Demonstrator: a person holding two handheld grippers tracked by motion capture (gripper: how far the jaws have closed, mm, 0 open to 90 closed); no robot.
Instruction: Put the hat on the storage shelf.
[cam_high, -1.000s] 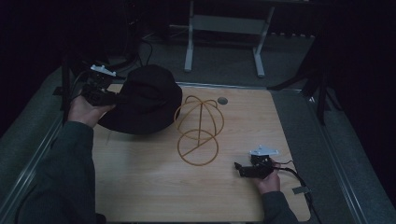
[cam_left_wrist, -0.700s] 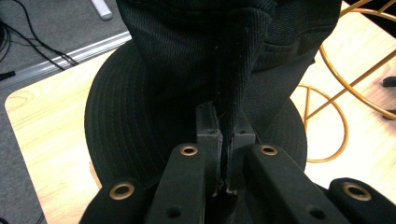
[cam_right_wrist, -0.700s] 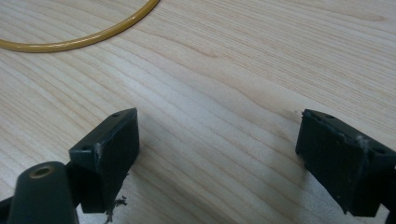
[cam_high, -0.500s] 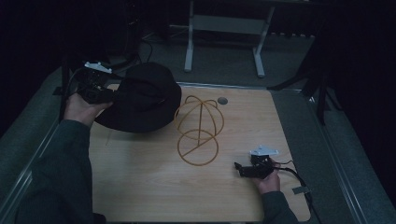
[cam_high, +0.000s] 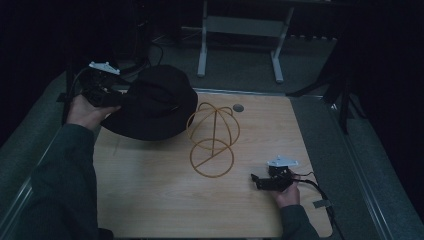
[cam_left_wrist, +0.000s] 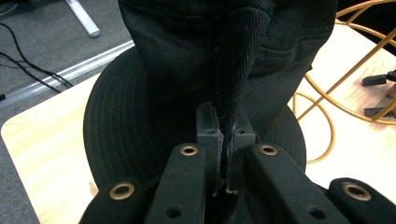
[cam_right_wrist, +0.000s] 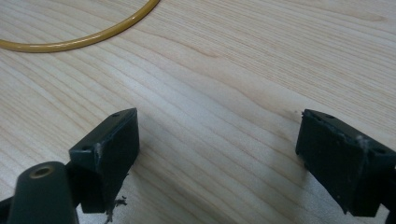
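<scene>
Black ribbed fabric of a brimmed hat (cam_high: 152, 102) sits at about ten o'clock on the pale wooden bench (cam_high: 150, 190) in the high view, its brim overhanging the bench's far left corner and its crown turned toward the middle. The left tool (cam_left_wrist: 227, 140) is clamped on that hat: in the left gripper view the two black jaws stand pressed together with a fold of the hat's cloth pinched between them, the fold rising straight up from the pads while the wide stitched brim spreads below and to nine o'clock. In the high view the left tool (cam_high: 102, 87) is held by a hand in a dark green sleeve (cam_high: 60, 180) at the hat's nine o'clock edge. Just beside the hat, at its three o'clock, stands a yellow wire hat stand (cam_high: 212, 137), a dome of hoops above a flat ring lying on the bench; hat and stand look close, though whether they touch cannot be told. The right tool (cam_high: 260, 181) rests low at about five o'clock of the bench, well apart from the hat. In the right gripper view its jaws stand wide apart over bare wood with nothing between them, and a curve of the stand's ring (cam_right_wrist: 84, 39) crosses at eleven o'clock.
</scene>
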